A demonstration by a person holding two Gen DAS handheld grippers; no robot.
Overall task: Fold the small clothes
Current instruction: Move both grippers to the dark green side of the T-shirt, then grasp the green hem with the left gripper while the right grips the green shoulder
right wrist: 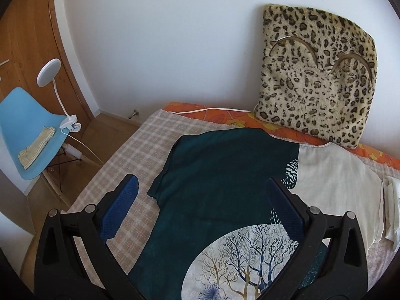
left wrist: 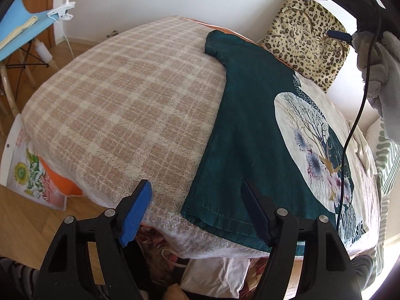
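A matt, dark green cloth shirt [right wrist: 212, 187] is laid on a coarse woven checked blanket [left wrist: 120, 115]. A furry leopard-print cushion [right wrist: 317, 85] is propped behind. Smooth, glossy blue plastic is seen on the chair [right wrist: 22, 122]; the floor [left wrist: 30, 220] is wood.

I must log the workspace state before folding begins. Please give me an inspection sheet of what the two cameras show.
Surface: plaid blanket over a bed, orange floral sheet at the wall edge.
Job's things: dark green T-shirt lying flat, tree print up; cream garment beside it.
Clutter: leopard cushion against the wall.
Grippers: left tool open over the shirt hem; right tool open above the shirt; neither holds anything.
Cables: black cable hanging over the shirt.
Surroundings: blue chair, clip lamp, wooden floor.
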